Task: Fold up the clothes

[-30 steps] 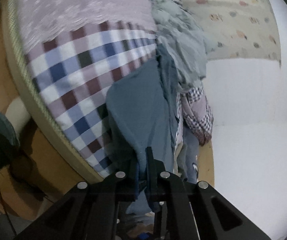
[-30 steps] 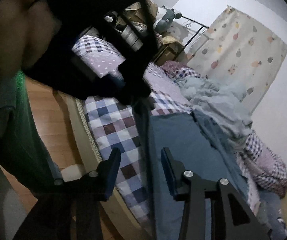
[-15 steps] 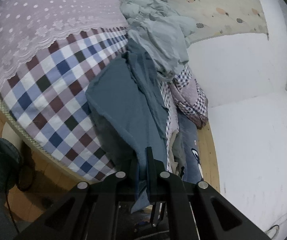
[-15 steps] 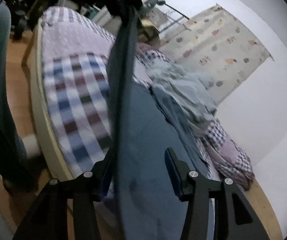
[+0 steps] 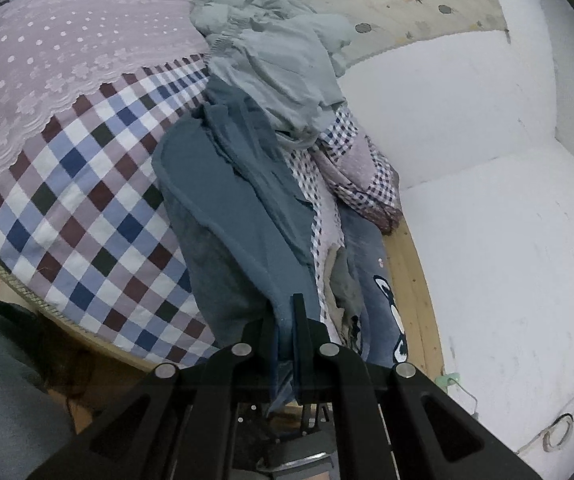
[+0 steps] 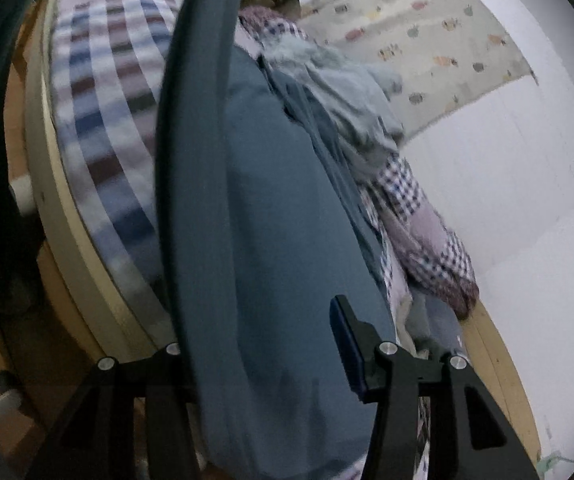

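Note:
A teal-blue garment [image 5: 223, 200] lies lengthwise over the checked bed cover [image 5: 87, 200]. Its near end rises off the bed edge into my left gripper [image 5: 285, 312], which is shut on the cloth. In the right wrist view the same garment [image 6: 279, 200] fills the middle, its thick hem running upward as a dark band. My right gripper [image 6: 259, 340] is open with the cloth hanging between its jaws. The right finger [image 6: 347, 332] stands apart from the fabric, and the left finger is mostly hidden behind the hem.
A pale grey-green pile of clothes [image 5: 279, 60] lies beyond the garment, and a small-check quilt [image 5: 367, 176] spills to the right. Blue cloth with a cartoon print [image 5: 383, 300] hangs near the wooden floor strip [image 5: 415, 280] by the white wall [image 5: 487, 200]. A person's dark clothing [image 5: 3, 380] is at lower left.
The left gripper has pulled back with the garment, which now lies more stretched out. The right gripper has closed in on the hem, so the cloth now hangs between its open fingers.

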`<state>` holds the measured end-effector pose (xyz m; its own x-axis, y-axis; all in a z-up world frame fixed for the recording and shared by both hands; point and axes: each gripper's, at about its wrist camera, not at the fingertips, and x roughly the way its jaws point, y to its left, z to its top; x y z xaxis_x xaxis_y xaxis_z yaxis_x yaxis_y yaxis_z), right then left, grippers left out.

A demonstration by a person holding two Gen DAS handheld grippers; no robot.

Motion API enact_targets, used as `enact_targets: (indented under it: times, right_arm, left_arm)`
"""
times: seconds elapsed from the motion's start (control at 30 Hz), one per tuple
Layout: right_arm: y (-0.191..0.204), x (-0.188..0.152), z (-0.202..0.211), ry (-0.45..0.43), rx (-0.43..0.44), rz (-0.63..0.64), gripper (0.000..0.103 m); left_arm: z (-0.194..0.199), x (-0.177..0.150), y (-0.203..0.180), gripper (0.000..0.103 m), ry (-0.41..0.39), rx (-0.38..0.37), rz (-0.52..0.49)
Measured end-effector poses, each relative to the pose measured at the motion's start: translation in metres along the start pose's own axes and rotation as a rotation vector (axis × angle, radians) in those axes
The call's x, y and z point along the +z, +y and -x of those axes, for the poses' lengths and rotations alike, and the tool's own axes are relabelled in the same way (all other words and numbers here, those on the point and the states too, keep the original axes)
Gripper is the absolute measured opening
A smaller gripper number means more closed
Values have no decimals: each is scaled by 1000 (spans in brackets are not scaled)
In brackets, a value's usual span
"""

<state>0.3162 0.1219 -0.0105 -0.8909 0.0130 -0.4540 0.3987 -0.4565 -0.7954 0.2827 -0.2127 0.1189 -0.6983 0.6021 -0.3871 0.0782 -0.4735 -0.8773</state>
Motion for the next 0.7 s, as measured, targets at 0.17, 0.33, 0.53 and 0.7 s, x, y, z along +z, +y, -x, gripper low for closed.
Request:
enact_targets:
  times: [0.17,0.33,0.53,0.7]
  right_arm:
    - [-10,-37,-9,90,-25,-8,54]
    - [-23,-68,-13,155,-60,4,54]
    - [-42,-107,-11,220,-95,18,54]
    - [-48,-128,-8,265,-100,10,55]
  left_arm:
    - [-1,2,-12,3,9,2,-23]
    - [0,6,-18,3,2,6,-31]
    - [1,10,-21,3,3,27,-41]
    - [3,9,-18,3,18,53,-36]
